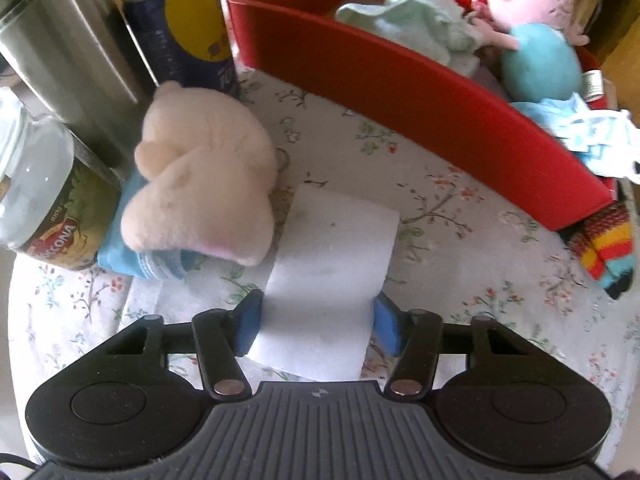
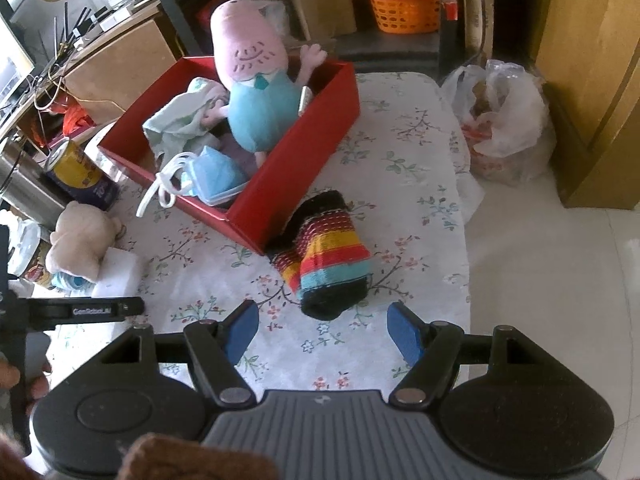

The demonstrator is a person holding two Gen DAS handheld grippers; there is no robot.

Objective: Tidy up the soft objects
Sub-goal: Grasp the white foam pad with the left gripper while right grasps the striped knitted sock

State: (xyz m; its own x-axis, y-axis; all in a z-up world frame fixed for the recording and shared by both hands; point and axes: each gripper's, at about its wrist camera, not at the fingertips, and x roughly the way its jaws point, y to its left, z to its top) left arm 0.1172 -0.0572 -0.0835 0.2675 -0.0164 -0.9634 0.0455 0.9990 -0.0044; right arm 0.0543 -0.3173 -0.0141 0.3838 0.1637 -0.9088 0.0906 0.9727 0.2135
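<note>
Left tongs point(image 1: 318, 320) clamped on the white sponge block point(image 1: 332, 276); lift straight up towards the red box point(image 1: 400, 76); right tongs point(image 2: 322, 330) apart, empty.

Floral-clothed table point(image 2: 400, 128) carries red box point(image 2: 320, 128), striped sock point(image 2: 328, 260), white sponge point(image 1: 332, 264).

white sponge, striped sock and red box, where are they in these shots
white sponge point(image 1: 332, 276), left wrist view, middle of its top face
striped sock point(image 2: 328, 256), right wrist view, on its coloured stripes
red box point(image 2: 320, 128), right wrist view, outer side wall
</note>
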